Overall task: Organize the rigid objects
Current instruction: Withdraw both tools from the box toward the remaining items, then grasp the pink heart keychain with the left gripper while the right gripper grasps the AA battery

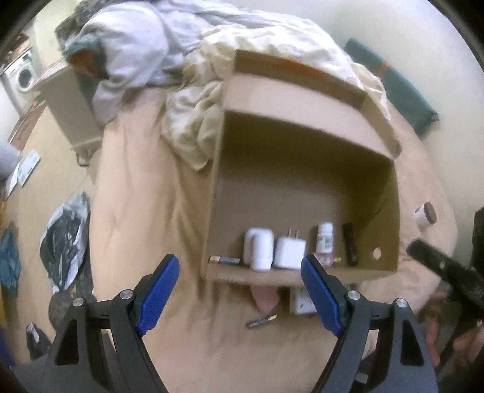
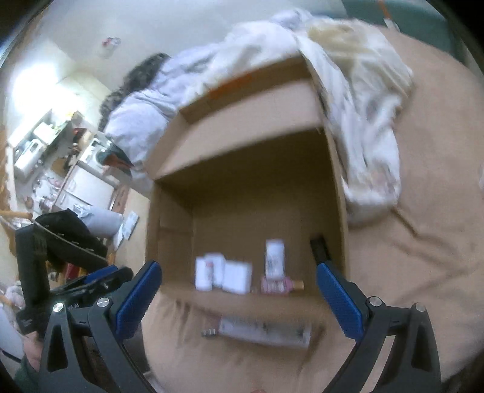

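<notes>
left gripper [image 1: 240,291] spread, empty | right gripper [image 2: 239,297] spread, empty | cardboard box [image 1: 302,187] ahead of both (holds white charger [image 1: 289,252], bottles) | blurry

A bed covered in a tan sheet [image 1: 136,193] fills most of both views, with a rumpled cream blanket [image 1: 272,51] and a pale grey duvet [image 1: 133,54] heaped toward its far end. A dark green pillow [image 1: 396,87] lies against the plain off-white wall [image 1: 417,27]. Beside the bed, the tan floor [image 1: 36,169] holds a black-and-white plastic bag [image 1: 65,238] and scattered papers [image 1: 25,170]. A white washing machine [image 1: 22,75] stands in the far corner, and bright light [image 2: 33,81] washes out the wall above a cluttered counter [image 2: 45,142].
</notes>
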`<state>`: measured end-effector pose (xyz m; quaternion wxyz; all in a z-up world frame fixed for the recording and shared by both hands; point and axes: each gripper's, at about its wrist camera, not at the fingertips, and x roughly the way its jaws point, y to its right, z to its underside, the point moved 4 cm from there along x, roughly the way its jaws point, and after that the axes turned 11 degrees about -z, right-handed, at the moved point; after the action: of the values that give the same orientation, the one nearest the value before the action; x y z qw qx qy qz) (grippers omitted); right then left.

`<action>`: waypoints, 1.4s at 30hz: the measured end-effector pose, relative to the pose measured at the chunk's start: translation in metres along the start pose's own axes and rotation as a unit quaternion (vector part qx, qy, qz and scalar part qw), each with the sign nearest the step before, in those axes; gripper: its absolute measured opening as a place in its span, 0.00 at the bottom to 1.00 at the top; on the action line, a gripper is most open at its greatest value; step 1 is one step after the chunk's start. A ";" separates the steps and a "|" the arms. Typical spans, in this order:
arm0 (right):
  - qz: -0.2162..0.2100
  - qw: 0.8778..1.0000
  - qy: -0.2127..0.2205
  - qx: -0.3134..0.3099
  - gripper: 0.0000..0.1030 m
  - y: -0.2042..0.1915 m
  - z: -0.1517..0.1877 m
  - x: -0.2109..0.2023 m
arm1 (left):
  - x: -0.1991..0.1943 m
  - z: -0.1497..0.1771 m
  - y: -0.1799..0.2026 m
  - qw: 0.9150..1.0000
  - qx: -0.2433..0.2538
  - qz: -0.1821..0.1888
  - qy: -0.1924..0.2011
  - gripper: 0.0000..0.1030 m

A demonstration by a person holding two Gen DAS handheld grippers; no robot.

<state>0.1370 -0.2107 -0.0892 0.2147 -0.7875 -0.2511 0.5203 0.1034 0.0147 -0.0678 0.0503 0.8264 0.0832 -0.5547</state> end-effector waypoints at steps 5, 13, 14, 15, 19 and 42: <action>0.022 0.998 -0.028 0.047 1.00 0.023 0.035 0.001 | 0.009 0.017 0.001 1.000 0.005 -0.017 -0.017 0.78; 0.029 0.997 -0.032 0.064 1.00 0.038 0.040 0.002 | 0.050 0.042 0.020 0.997 -0.019 -0.033 -0.065 0.77; 0.028 0.997 -0.034 0.067 1.00 0.039 0.039 0.004 | 0.059 0.044 0.023 0.996 -0.024 -0.031 -0.075 0.77; 0.027 0.997 -0.035 0.070 1.00 0.040 0.039 0.004 | 0.066 0.046 0.025 0.996 -0.030 -0.030 -0.084 0.74; 0.011 0.997 -0.034 0.073 1.00 0.037 0.035 0.005 | 0.096 0.053 0.039 0.992 -0.045 -0.022 -0.115 0.64; 0.028 0.997 -0.036 0.055 1.00 0.035 0.025 0.009 | 0.102 0.052 0.054 0.990 -0.015 -0.071 -0.124 0.34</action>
<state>0.1229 -0.2307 -0.1253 0.2342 -0.7620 -0.2076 0.5670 0.1047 -0.0390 -0.1823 0.0331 0.7421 0.1425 -0.6541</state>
